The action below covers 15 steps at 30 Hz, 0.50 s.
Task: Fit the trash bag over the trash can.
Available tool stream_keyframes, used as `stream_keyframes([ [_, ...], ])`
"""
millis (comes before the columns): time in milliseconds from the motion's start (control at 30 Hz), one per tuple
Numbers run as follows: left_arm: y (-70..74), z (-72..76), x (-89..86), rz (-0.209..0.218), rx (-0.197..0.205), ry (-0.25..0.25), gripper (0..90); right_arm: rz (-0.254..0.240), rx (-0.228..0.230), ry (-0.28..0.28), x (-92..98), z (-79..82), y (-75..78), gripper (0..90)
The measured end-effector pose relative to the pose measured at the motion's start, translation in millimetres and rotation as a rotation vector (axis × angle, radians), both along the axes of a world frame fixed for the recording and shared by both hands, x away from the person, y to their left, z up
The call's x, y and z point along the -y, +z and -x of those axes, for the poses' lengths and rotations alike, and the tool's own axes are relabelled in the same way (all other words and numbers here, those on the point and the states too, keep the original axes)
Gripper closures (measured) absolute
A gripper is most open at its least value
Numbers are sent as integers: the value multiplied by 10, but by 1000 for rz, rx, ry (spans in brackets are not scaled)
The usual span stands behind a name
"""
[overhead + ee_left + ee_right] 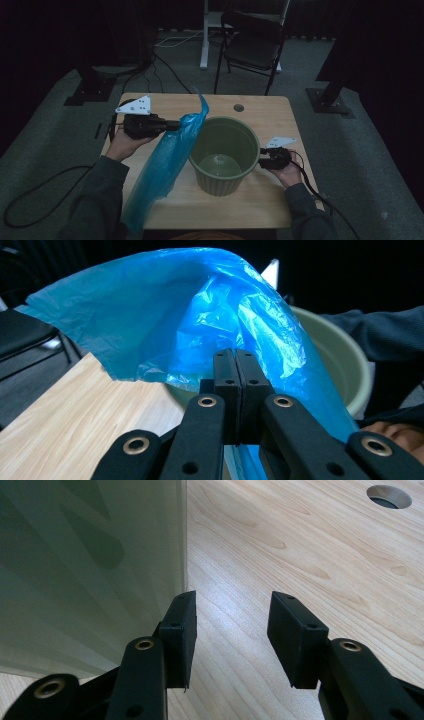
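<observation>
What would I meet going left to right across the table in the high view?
Left hand-held gripper shut on the blue plastic bag → green bin → right hand-held gripper, jaws open beside the bin's wall.

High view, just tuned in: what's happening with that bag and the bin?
A person is working at a wooden table with a gripper in each hand. The left gripper is shut on a blue bag, holding its top edge up beside the rim of the green bin; the rest of the bag trails down over the table's near edge. The right gripper is open, right beside the bin's outer wall. The bag is not yet in the bin.
</observation>
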<state>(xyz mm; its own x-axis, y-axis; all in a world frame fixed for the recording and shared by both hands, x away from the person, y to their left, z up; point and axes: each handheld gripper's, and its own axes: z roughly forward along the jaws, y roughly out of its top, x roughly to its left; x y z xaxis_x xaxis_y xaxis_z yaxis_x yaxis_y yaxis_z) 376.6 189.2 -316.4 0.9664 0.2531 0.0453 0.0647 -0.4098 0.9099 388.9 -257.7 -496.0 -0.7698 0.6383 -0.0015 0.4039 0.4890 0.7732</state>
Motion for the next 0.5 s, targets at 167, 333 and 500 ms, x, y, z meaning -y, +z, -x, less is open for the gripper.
stream_keyframes([
  [167,85,36,111,-14,15,-53,897,-1,2,-1,5,-4,2,543],
  [333,138,115,208,-16,25,-134,897,-3,1,-5,12,-4,3,543],
  [500,171,189,242,-2,27,-201,896,-2,0,-6,11,-5,0,543],
])
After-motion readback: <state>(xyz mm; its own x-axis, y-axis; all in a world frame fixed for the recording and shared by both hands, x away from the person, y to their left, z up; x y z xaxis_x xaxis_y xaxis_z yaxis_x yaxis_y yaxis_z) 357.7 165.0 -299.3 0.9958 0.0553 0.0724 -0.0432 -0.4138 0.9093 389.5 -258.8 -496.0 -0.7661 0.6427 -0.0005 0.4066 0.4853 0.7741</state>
